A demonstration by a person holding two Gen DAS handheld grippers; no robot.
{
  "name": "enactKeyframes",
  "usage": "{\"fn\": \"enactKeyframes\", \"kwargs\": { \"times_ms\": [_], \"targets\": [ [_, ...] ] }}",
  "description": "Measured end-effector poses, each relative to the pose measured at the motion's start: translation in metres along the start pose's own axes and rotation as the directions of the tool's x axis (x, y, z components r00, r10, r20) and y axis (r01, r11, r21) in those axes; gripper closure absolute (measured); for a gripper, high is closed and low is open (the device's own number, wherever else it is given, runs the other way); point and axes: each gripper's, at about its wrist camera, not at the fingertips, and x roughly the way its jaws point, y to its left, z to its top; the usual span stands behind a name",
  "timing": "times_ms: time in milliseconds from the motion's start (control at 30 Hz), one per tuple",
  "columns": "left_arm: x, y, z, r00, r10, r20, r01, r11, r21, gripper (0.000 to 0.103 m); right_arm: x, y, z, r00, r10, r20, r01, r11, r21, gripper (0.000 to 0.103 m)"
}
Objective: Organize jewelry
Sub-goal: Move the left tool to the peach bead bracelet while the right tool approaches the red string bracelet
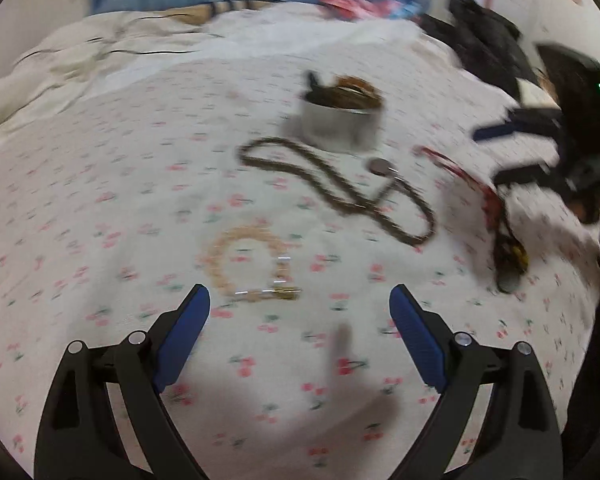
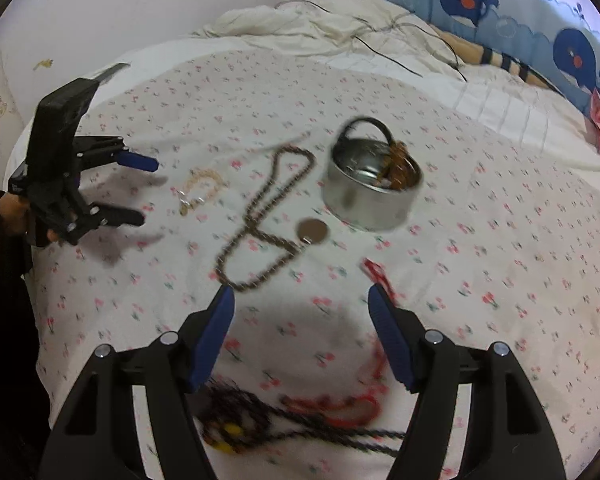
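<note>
Spread over a bed under a white cotton sheet [image 2: 480, 248] printed with small pink cherries, the jewellery in front of me reads as follows.

Item one: round, shallow tin of bright metal [image 2: 374, 190] with a thin dark wire handle arched over it, standing upright on the sheet; amber-brown beaded pieces are heaped against one side of its inside.

Item two: long chain of small bronze-coloured links [image 2: 260, 216], rope-like in texture, lying in a crossed loop just beside the tin, with a flat round metal disc pendant [image 2: 312, 231] at its end, close to the tin's wall.

Item three: short bracelet of pale cream beads [image 1: 246, 266], curved in an open horseshoe with a small gold clasp, lying on the sheet just ahead of my left tool [image 1: 300, 308]; it is well apart from the tin, with the chain between them.

Item four: tangle of red cord and dark twisted cord with yellow beads [image 2: 300, 420], blurred, lying beneath my right tool [image 2: 302, 312].

Both tools have black plastic arms and ribbed blue pads. My left tool's jaws are spread wide, nothing between them, touching nothing. My right tool's jaws are likewise parted and empty, hanging over the cords.

Background: rumpled cream quilt [image 2: 320, 24] and a blue whale-print cushion [image 2: 520, 20].
</note>
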Motion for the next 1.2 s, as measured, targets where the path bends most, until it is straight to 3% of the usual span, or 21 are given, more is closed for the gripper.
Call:
{"fn": "enactKeyframes", "kwargs": {
  "times_ms": [67, 133, 400, 667, 900, 1200],
  "targets": [
    [0.007, -0.010, 0.000, 1.000, -0.011, -0.018, 0.011, 1.000, 0.027, 0.015, -0.002, -0.016, -0.003, 1.000, -0.016, -0.004, 0.016, 0.999, 0.044, 0.036],
    [0.017, -0.016, 0.004, 0.999, 0.023, -0.033, -0.021, 0.998, 0.051, 0.015, -0.005, -0.030, -0.006, 1.000, -0.013, -0.003, 0.013, 0.996, 0.092, 0.036],
    [0.045, -0.009, 0.014, 0.996, 0.025, -0.083, -0.024, 1.000, 0.015, 0.015, -0.014, -0.044, -0.010, 0.999, 0.033, -0.002, -0.032, 0.993, 0.115, 0.036],
    [0.055, -0.004, 0.013, 0.993, -0.025, -0.116, 0.024, 1.000, -0.010, 0.015, -0.032, -0.073, -0.020, 0.997, 0.071, 0.021, -0.073, 0.982, 0.172, 0.035],
    [0.059, -0.005, 0.014, 0.992, -0.037, -0.119, 0.036, 0.999, -0.014, 0.015, -0.030, -0.063, -0.027, 0.989, 0.144, -0.030, -0.141, 0.984, 0.106, 0.035],
    [0.059, -0.004, 0.015, 0.991, -0.040, -0.124, 0.038, 0.999, -0.015, 0.015, -0.021, -0.055, -0.034, 0.981, 0.174, -0.081, -0.168, 0.983, 0.079, 0.035]
  ]
}}
